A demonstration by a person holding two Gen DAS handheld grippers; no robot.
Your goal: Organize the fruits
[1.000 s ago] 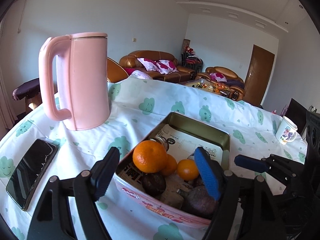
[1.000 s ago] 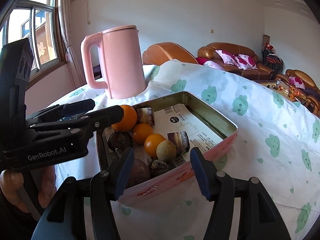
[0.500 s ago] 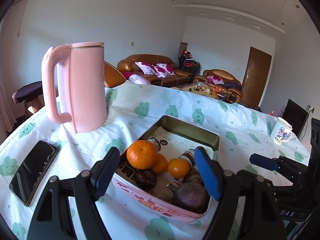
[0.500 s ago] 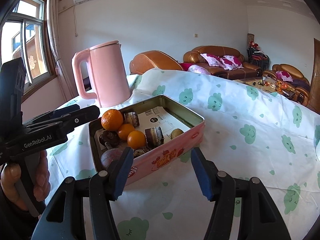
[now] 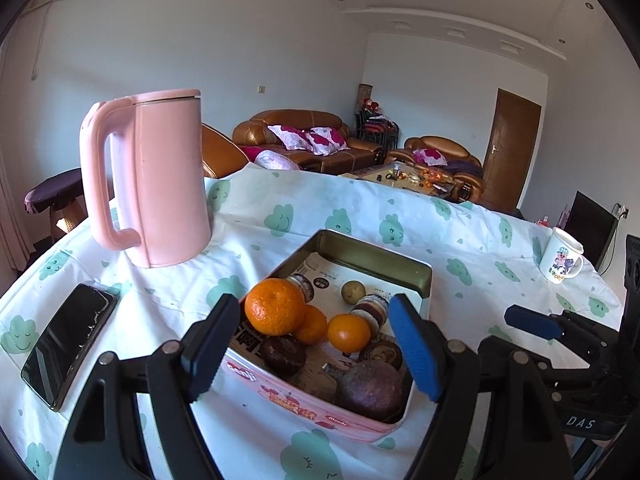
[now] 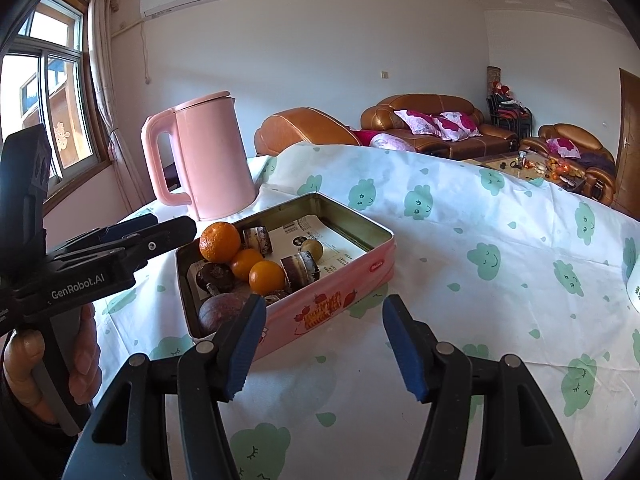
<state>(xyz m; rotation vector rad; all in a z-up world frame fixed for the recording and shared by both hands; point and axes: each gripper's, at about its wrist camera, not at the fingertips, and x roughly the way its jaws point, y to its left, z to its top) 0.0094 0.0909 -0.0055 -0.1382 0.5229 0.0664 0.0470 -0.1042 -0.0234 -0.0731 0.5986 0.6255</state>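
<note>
A pink tin box sits on the clouded tablecloth. It holds a big orange, two smaller oranges, dark purple fruits, a small green fruit and cut dark rolls. My left gripper is open and empty, hovering just before the box's near end. My right gripper is open and empty, in front of the box's long side. The left gripper also shows in the right wrist view.
A tall pink kettle stands behind the box to the left. A black phone lies at the left table edge. A white mug stands at the far right. Sofas and a door are beyond the table.
Both grippers have pulled back and up from the box, so it looks smaller and farther. Both stay open and empty. The fruits have not moved.
</note>
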